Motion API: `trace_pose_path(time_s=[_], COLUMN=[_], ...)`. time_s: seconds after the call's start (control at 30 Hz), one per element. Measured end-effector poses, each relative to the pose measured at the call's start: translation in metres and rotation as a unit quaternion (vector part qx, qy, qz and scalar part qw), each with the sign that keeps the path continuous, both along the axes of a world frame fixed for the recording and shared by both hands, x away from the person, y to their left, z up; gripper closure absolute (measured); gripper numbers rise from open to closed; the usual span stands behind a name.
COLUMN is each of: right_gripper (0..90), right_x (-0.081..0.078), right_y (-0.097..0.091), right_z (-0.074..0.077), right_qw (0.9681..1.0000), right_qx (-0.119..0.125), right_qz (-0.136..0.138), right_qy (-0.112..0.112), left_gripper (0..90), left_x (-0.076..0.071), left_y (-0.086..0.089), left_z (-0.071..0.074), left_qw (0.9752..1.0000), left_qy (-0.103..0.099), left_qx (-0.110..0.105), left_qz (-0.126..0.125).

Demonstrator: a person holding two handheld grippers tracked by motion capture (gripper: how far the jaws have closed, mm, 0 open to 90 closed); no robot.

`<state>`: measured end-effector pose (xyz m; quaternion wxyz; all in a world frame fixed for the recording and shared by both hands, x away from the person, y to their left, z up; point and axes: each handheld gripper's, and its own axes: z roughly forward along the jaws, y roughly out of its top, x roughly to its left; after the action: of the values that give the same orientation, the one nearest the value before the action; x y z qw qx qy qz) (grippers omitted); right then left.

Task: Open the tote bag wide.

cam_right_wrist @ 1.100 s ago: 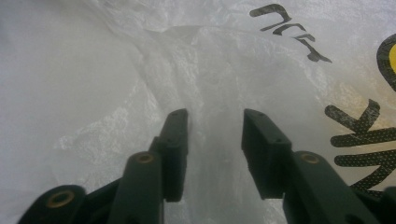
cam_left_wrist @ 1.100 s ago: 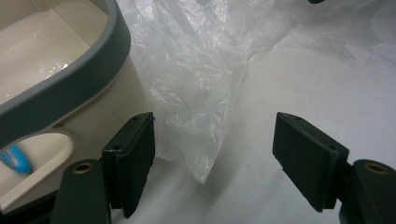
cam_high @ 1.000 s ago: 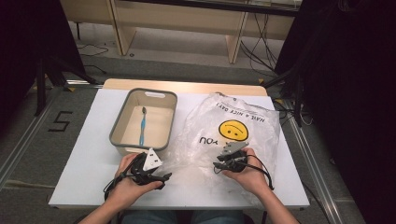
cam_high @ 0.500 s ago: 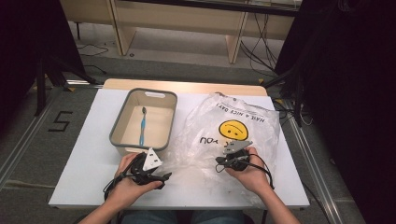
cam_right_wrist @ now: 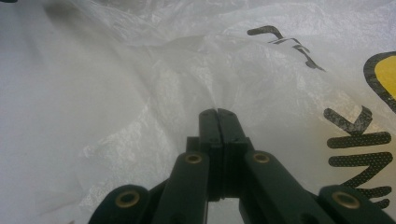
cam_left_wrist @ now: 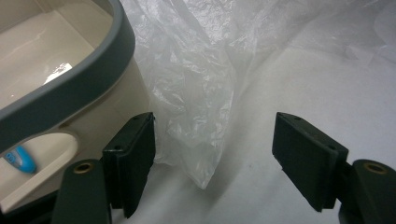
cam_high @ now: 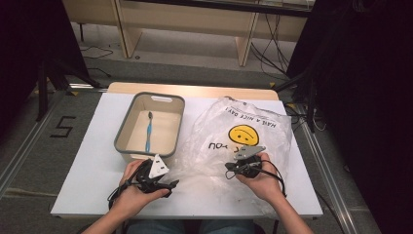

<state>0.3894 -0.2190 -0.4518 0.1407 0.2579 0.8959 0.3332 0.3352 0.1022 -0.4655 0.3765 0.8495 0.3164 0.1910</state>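
Observation:
A clear plastic bag (cam_high: 243, 131) with a yellow smiley face lies crumpled on the white table (cam_high: 87, 161). My right gripper (cam_high: 229, 170) rests on the bag's near part. In the right gripper view, the right gripper (cam_right_wrist: 217, 112) has its jaws pressed together, pinching a fold of the bag (cam_right_wrist: 140, 93). My left gripper (cam_high: 171, 187) lies by the basin's near corner. In the left gripper view, the left gripper (cam_left_wrist: 215, 149) stands open, and a corner of the bag (cam_left_wrist: 196, 93) hangs loose between its jaws. A blue toothbrush (cam_high: 148, 131) lies in the grey-rimmed basin (cam_high: 124, 131).
The basin's rim (cam_left_wrist: 70, 88) is close beside one jaw in the left gripper view, with a bit of the toothbrush (cam_left_wrist: 21, 161) showing through its handle hole. A wooden bench stands beyond the table's far edge. Dark curtains flank both sides.
The right hand has shifted very slightly on the bag. The left hand and its gripper have kept still.

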Motion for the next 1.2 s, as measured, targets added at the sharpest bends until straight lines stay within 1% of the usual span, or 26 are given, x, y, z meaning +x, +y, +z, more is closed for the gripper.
trace_pose_path(time_s=[0.4,0.7,0.8,0.93,1.03,1.13,1.2], right_gripper=[90.0,90.0,90.0,90.0,90.0,90.0,90.0], right_x=[-0.001,-0.002,-0.002,-0.003,-0.003,-0.003,-0.003], right_y=[-0.002,-0.004,-0.005,-0.006,-0.007,-0.008,-0.009], right_z=[0.006,0.016,0.02,0.024,0.028,0.032,0.034], right_qw=[0.9999,0.9995,0.9992,0.9989,0.9985,0.9981,0.998], right_qx=[0.01,0.022,0.028,0.031,0.036,0.039,0.04], right_qz=[-0.002,-0.006,-0.008,-0.008,-0.009,-0.01,-0.012], right_qy=[-0.008,-0.023,-0.029,-0.035,-0.04,-0.046,-0.047], left_gripper=[29.7,29.8,29.9,30.4,31.0,31.9,32.5], left_x=[0.0,0.0,0.0,-0.001,-0.002,-0.004,-0.005], left_y=[0.0,0.0,0.0,0.0,0.0,-0.002,-0.004], left_z=[0.0,0.0,0.001,0.003,0.007,0.011,0.016], left_qw=[1.0,1.0,1.0,0.9998,0.9995,0.9991,0.9984], left_qy=[-0.001,-0.002,-0.006,-0.02,-0.03,-0.038,-0.048], left_qx=[0.001,0.0,0.0,0.001,-0.003,-0.017,-0.028], left_qz=[0.0,0.001,0.002,0.003,0.001,-0.003,-0.008])
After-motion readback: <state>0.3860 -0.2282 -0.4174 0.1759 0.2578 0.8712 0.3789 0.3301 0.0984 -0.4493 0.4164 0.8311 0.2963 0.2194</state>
